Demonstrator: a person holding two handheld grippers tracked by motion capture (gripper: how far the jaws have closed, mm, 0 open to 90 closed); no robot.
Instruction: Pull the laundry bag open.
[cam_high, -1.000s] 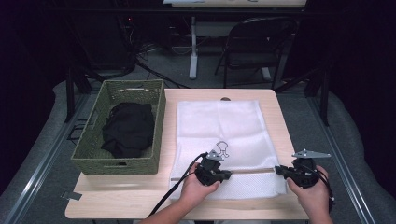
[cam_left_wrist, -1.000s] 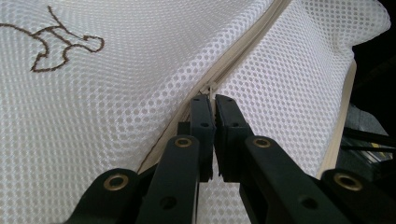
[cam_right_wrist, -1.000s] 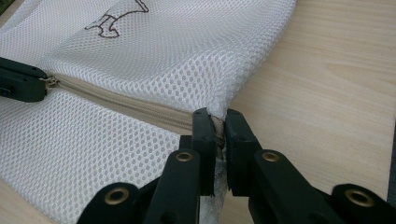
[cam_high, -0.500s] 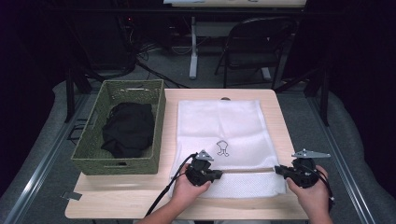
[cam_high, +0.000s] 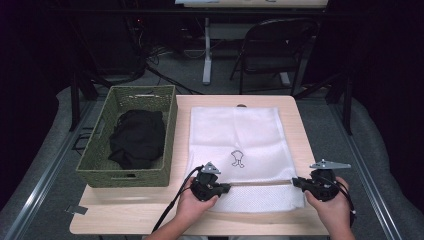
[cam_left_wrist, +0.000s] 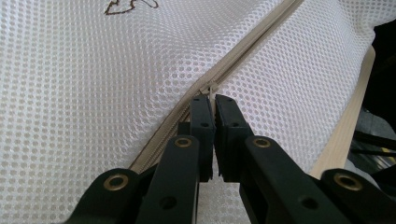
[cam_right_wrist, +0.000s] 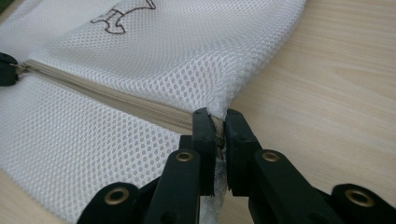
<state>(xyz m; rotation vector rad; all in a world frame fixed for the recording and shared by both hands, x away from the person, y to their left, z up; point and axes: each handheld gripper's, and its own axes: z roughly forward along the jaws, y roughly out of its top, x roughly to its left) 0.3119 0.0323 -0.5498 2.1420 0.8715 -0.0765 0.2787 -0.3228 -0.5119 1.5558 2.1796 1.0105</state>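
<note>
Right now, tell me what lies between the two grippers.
In the high view, the zipper of the white mesh bag runs straight from the left gripper to the right gripper; nothing else lies on that stretch.

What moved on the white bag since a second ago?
The left gripper slid left along the zipper, away from the right gripper, its jaws shut on the zipper pull. The right gripper stayed clamped on the bag at its right edge. The bag, the basket and the black cloth stayed put.
</note>
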